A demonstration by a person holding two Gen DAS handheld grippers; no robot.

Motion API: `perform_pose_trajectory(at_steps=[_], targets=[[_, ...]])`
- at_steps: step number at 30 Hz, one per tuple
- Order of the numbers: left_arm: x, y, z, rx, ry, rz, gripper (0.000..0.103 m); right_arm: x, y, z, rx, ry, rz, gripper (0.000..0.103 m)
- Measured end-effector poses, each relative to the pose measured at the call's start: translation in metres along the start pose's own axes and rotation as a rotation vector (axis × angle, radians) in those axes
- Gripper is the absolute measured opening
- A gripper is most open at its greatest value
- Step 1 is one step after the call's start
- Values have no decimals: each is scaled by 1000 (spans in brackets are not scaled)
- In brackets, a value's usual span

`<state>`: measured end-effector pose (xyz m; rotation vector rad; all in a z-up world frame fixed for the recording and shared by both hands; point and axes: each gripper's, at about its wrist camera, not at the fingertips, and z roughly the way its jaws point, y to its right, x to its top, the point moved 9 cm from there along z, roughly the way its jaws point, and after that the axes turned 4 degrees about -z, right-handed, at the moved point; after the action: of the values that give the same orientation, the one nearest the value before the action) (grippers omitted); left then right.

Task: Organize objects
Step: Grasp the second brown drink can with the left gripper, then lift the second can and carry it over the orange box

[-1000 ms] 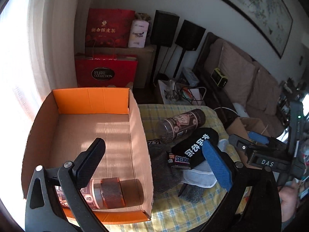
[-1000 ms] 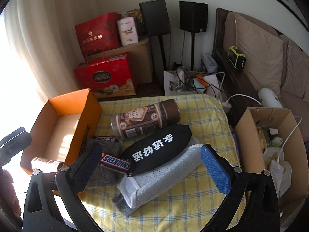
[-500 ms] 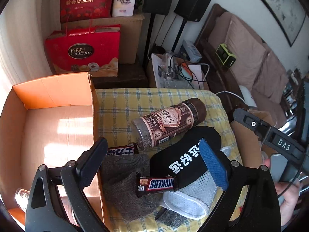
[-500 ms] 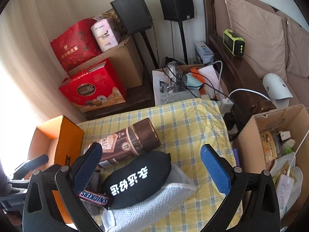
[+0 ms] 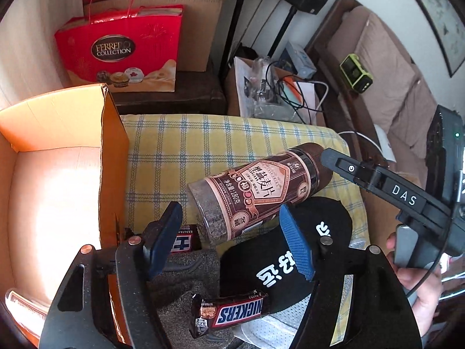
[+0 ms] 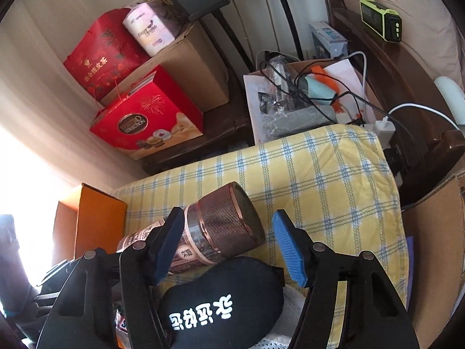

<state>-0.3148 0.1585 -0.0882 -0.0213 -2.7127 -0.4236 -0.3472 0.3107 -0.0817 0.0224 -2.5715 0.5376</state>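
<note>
Brown-labelled plastic, ribbed copper cap: the oat jar (image 5: 255, 192) lies on its side on the yellow checked cloth (image 5: 180, 145), just right of the open cardboard box (image 5: 58, 192), base toward the box and cap away from it. It rests partly against the black pouch (image 5: 293, 261), which likely keeps it from rolling.

Your left gripper (image 5: 232, 242) brackets the jar's base end. Its jaws have just been closing, but the pads are not yet pressing; the jar end sits in the gap, nothing clamped. Below it lie the Snickers bar (image 5: 232, 314) on a grey cloth (image 5: 191, 264), and a second bar (image 5: 186, 240) tucked by the box wall.

Your right gripper (image 6: 229, 245) comes at the cap end. Its jaws have also just been narrowing; the dark pad (image 6: 170, 240) overlaps the label band, the blue pad (image 6: 286, 247) stands clear of the cap. Whether the dark pad touches, I cannot tell. Not gripping as yet.

One gripper at each end reads as a two-handed lift: the jar is long and smooth, and a single pinch might let it swing. The box sits close on the left, so the carry should be short. A jar (image 5: 20, 305) already lies at the box's near edge; you will want to clear it.
</note>
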Motion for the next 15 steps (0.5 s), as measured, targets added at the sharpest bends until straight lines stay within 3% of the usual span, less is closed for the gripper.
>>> perform_pose_trajectory(at_steps=[4, 7, 10, 15], targets=[[2, 0, 6, 37, 3, 19, 66, -5, -7, 11, 70, -19, 0, 65], [2, 1, 8, 60, 1, 29, 66, -9, -4, 15, 50, -25, -4, 59], [1, 2, 2, 81, 25, 31, 52, -11, 1, 16, 71, -27, 25, 58], [-2, 10, -1, 63, 27, 41, 52, -12, 2, 14, 56, -27, 12, 58]])
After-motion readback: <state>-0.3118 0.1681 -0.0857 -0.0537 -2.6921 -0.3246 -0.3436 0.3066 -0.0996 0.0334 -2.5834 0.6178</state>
